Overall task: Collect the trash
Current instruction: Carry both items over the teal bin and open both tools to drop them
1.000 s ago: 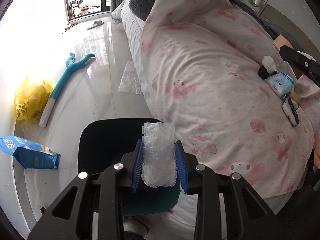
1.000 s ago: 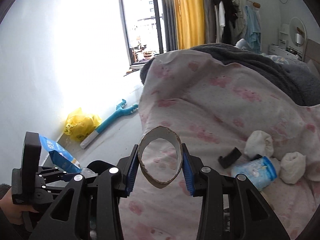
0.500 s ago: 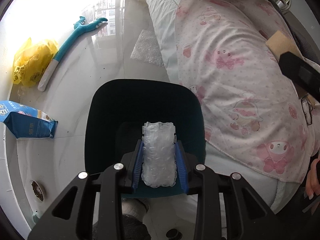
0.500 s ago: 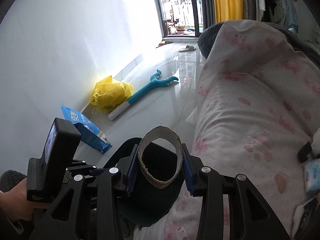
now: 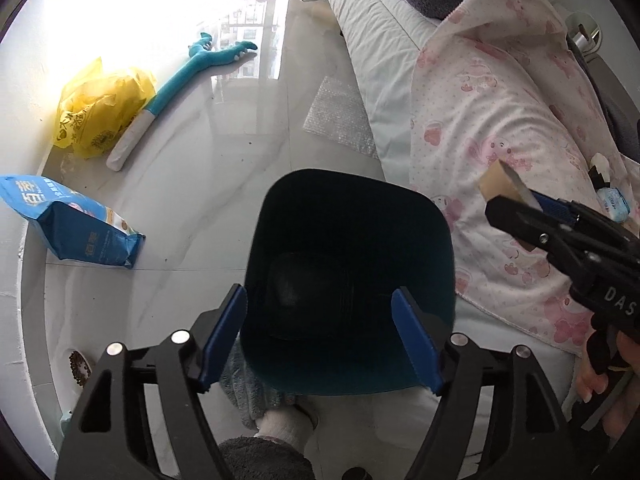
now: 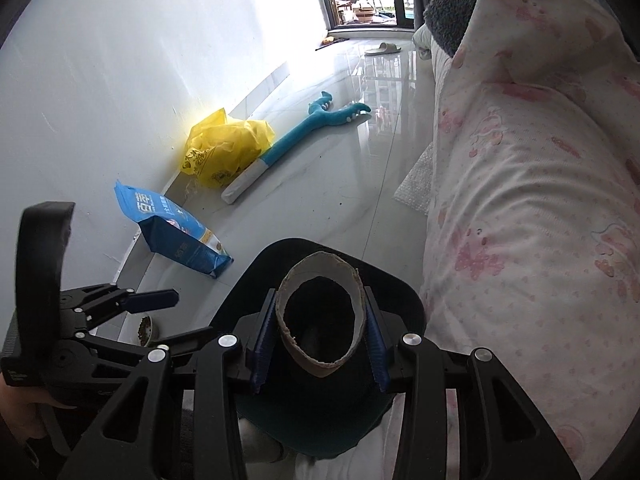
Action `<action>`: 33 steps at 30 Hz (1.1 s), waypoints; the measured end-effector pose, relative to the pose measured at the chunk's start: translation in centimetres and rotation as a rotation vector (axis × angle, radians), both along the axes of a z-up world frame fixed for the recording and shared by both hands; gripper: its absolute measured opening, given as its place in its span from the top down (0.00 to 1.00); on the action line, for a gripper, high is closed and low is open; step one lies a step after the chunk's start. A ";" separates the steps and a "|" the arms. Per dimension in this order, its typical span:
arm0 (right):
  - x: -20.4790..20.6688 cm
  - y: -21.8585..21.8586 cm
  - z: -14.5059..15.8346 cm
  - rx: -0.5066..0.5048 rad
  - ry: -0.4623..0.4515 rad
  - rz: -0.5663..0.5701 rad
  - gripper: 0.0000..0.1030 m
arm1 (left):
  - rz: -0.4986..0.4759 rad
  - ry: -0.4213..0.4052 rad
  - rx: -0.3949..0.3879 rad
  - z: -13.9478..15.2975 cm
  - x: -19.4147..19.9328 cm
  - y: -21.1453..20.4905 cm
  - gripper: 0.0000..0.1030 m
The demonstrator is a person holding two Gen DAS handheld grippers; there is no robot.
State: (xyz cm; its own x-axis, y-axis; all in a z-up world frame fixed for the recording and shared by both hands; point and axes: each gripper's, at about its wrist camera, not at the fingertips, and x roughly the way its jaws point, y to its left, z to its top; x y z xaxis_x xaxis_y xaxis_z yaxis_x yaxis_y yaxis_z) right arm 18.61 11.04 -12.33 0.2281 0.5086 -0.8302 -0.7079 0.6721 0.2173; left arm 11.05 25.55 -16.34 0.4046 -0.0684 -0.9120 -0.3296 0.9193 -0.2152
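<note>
The left hand-held gripper (image 5: 320, 334) is positioned directly above the dark teal trash bin (image 5: 348, 280), with its blue pads spread wide to either side of the bin mouth. Nothing is held between them. This placement puts the bin opening straight below the gap, so any released item falls inside. A pale shape is faintly visible at the bin bottom; it cannot be identified with certainty.

The right hand-held gripper (image 6: 320, 334) is closed on a cardboard tube (image 6: 320, 316), clamped across its sides and squeezed slightly oval, with the open end facing the camera. The tube is held over the same bin (image 6: 392, 292), which stands on the floor just beside the bed with its pink patterned quilt (image 6: 540, 200). Judged from this position, the tube is staged for release into the bin.

Other items lie on the floor: a yellow plastic bag (image 5: 100, 108), a blue packet (image 5: 72, 228), a teal plush toy (image 5: 192, 68) and a sheet of bubble wrap (image 5: 340, 116) against the bed edge.

Compared with half a second earlier, the left unit has opened and the roll of bubble wrap it gripped is gone from between the pads, presumably dropped into the bin. The right unit has moved nearer, with the tube now more squarely over the opening.
</note>
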 end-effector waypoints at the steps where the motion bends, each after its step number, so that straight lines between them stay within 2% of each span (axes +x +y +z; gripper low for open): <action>1: 0.0 0.3 -0.3 -0.005 0.008 0.002 0.60 | 0.006 -0.009 0.010 0.4 -0.3 0.3 0.24; 8: -0.3 3.0 -2.9 -0.049 0.059 0.020 0.60 | 0.033 -0.112 0.019 2.6 -2.1 2.0 0.22; 15: -0.1 4.9 -4.8 -0.088 0.077 0.022 0.60 | 0.025 -0.232 0.084 5.3 -3.5 2.5 0.22; 19: 0.1 5.4 -5.8 -0.114 0.085 0.020 0.60 | 0.013 -0.298 0.125 6.8 -4.3 2.5 0.27; 23: 0.2 6.3 -6.2 -0.124 0.073 0.027 0.60 | 0.012 -0.346 0.127 8.0 -5.0 2.4 0.31; 27: 0.2 7.3 -6.2 -0.107 0.061 0.030 0.58 | 0.010 -0.390 0.147 9.2 -5.7 2.4 0.39; 29: 0.3 7.6 -6.3 -0.104 0.058 0.025 0.54 | 0.007 -0.417 0.175 9.9 -6.0 2.3 0.40; 31: 0.2 7.6 -6.2 -0.100 0.052 0.020 0.39 | -0.001 -0.450 0.213 10.8 -6.5 2.0 0.40; 33: 0.3 7.5 -6.0 -0.096 0.050 0.015 0.36 | -0.009 -0.482 0.234 11.5 -6.9 1.8 0.39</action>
State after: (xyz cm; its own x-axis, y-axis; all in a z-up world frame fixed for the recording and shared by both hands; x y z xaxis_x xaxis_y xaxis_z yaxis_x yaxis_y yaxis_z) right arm 18.88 18.50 -18.36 0.1778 0.4297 -0.8853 -0.7081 0.6805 0.1882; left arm 4.16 27.34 -4.85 0.7816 0.1093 -0.6141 -0.2358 0.9632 -0.1287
